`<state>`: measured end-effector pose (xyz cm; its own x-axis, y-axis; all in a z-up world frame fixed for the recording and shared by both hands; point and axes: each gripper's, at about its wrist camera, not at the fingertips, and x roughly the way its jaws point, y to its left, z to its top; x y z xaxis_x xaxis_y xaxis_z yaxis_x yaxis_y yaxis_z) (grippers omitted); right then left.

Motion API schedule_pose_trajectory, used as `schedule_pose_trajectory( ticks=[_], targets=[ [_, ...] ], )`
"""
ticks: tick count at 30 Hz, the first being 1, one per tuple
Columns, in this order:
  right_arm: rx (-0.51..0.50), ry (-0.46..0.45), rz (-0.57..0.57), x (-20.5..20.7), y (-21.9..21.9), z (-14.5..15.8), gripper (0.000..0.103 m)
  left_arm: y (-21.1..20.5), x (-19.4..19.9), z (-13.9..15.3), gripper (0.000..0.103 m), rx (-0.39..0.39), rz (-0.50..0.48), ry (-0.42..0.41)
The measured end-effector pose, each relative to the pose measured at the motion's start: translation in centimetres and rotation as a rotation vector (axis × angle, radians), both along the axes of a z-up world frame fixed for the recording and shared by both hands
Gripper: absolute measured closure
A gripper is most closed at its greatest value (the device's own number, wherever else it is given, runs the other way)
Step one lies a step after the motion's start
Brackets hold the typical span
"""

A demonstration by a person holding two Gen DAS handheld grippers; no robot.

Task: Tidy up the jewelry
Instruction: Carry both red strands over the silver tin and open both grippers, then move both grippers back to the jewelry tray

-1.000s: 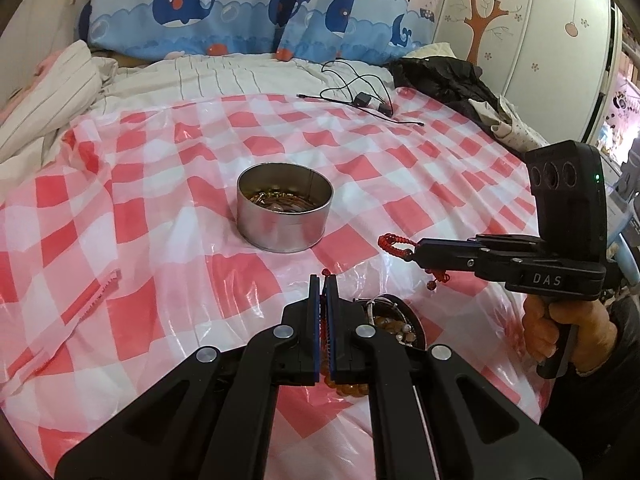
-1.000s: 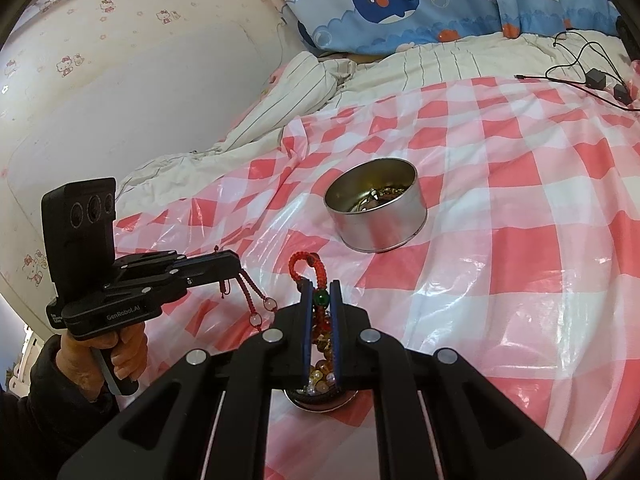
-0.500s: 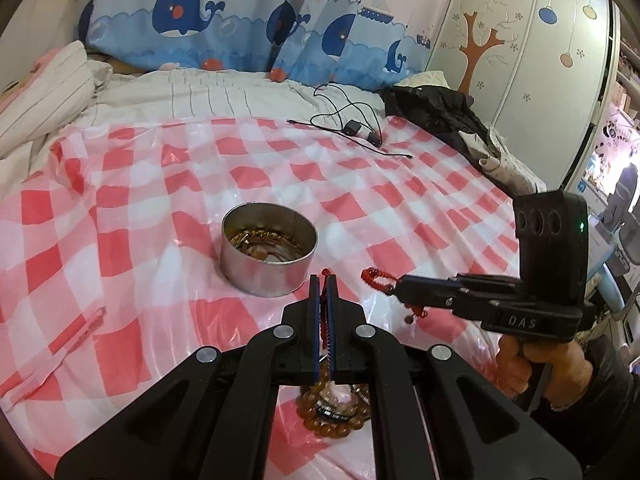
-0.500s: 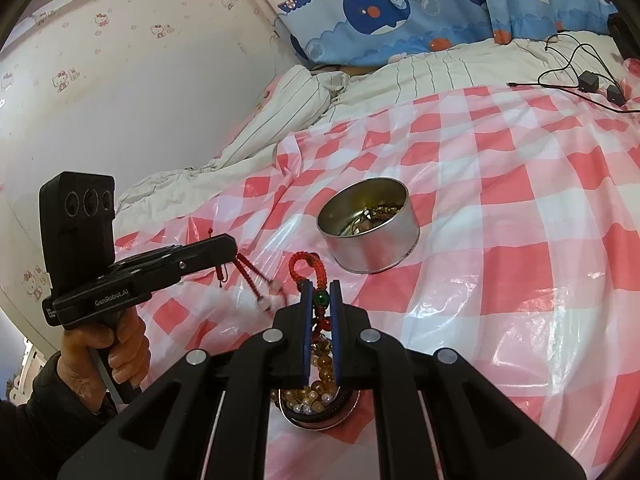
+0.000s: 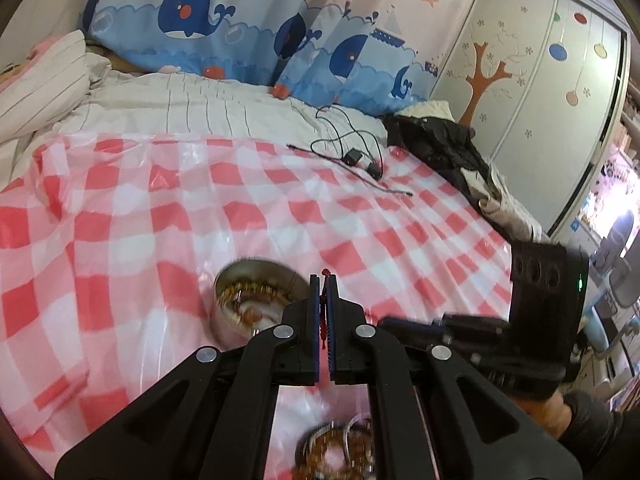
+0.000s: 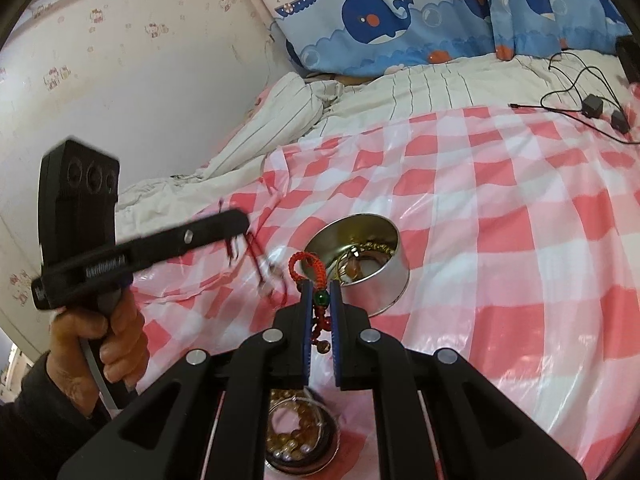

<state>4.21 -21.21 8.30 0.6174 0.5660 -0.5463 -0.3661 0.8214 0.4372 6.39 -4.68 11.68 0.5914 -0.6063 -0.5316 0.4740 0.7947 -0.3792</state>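
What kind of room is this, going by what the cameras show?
Most likely a child's bedroom: a bed with striped bedding, whale-print curtains, and a wardrobe decorated with a tree and balloons. A checked plastic sheet covers the bed as a work surface.

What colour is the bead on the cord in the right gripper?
Green, on a red cord; the bead shows best in the right wrist view.

Red cord bracelet (image 6: 316, 276) held aloft — above the round metal tin (image 6: 390, 280)

Woven red loop with a green bead (image 6: 322, 298); its thin tails dangle leftward. The tin stands upright, open — gold chains and amber beads inside.
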Motion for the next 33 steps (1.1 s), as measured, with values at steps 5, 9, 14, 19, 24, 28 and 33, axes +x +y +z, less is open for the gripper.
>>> schedule_pose_trajectory(
  ticks=[5, 9, 14, 19, 24, 28, 33],
  targets=[
    [-0.053, -0.004, 0.002, 2.1, 1.0, 0.1, 0.094, -0.7, 2.9, -1.3, 0.099, 0.013, 0.035, 0.029],
    [-0.122, -0.010, -0.007, 4.9, 2.5, -0.1, 0.094, -0.4, 4.5, -3.4, 0.056, 0.089, 0.101, 0.116],
    [-0.215, 0.036, -0.010, 7.5, 4.1, -2.2, 0.071, 1.8, 3.3, -3.9, 0.049, 0.125, 0.157, 0.128],
    [-0.210, 0.015, -0.054, 5.7, 2.4, -1.9, 0.066, 3.6, -0.2, -4.1, 0.038, 0.163, 0.191, 0.114],
    [-0.199, 0.070, -0.117, 0.7, -0.5, -3.2, 0.057, 4.6, -4.4, -7.0, 0.028, 0.225, 0.253, 0.175],
    [-0.205, 0.155, -0.185, -3.7, -1.9, -5.4, 0.055, 4.8, -7.2, -8.5, 0.012, 0.228, 0.329, 0.172],
    [-0.209, 0.151, -0.266, -7.7, -2.2, -6.6, 0.042, 4.9, -9.0, -10.0, 0.008, 0.234, 0.396, 0.166]
  ],
)
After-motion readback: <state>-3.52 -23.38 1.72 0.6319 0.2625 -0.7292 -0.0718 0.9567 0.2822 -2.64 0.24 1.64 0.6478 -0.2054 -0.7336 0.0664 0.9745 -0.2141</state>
